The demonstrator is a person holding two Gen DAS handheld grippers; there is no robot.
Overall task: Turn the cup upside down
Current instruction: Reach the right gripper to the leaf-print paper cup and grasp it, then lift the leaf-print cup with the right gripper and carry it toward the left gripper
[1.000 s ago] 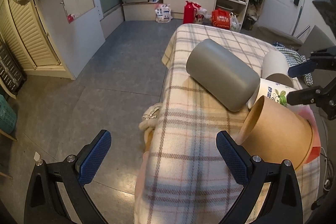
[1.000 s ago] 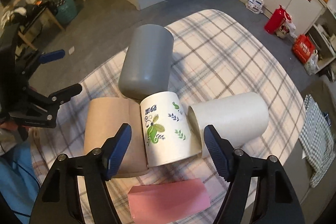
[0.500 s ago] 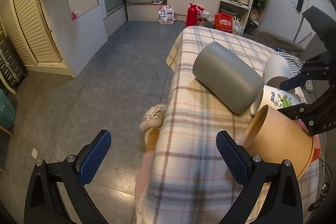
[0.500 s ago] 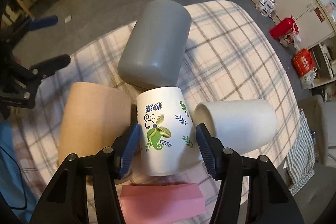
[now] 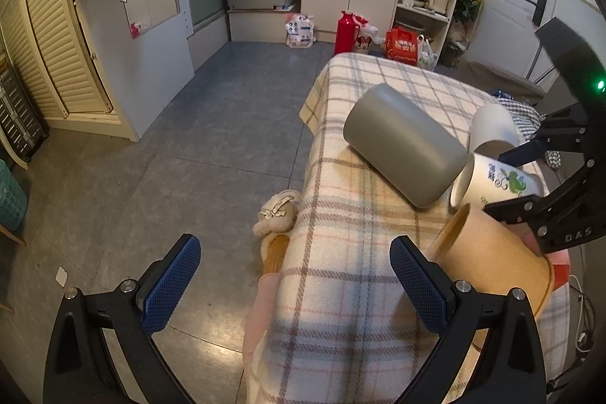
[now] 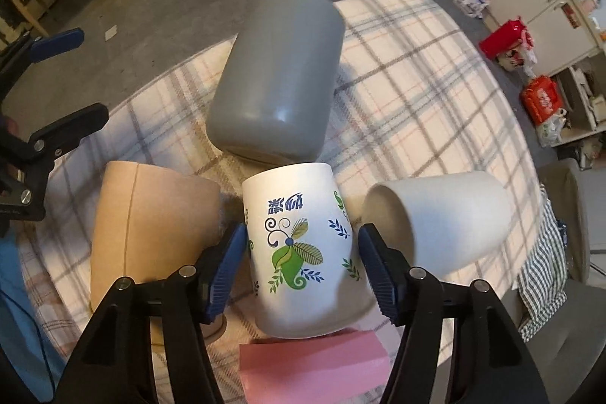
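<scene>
From the left wrist view, the left gripper (image 5: 291,283) hangs spread wide with nothing between its blue pads, over the near edge of the plaid blanket (image 5: 363,245). On that blanket a grey cup (image 5: 405,142) lies on its side, and just beyond it lies the leaf-printed cup (image 5: 492,184), its mouth facing the grey one, with the right gripper (image 5: 507,177) straddling it. A brown cup (image 5: 488,260) lies nearest, beside the left gripper's right pad. From the right wrist view, the right gripper (image 6: 301,264) has its pads (image 6: 227,267) on either side of the leaf-printed cup (image 6: 303,248), close against its walls; whether they press it I cannot tell. The grey cup (image 6: 276,78) touches its far rim, the brown cup (image 6: 151,226) lies left, a white cup (image 6: 439,218) right, and a pink block (image 6: 314,370) sits at its near end.
</scene>
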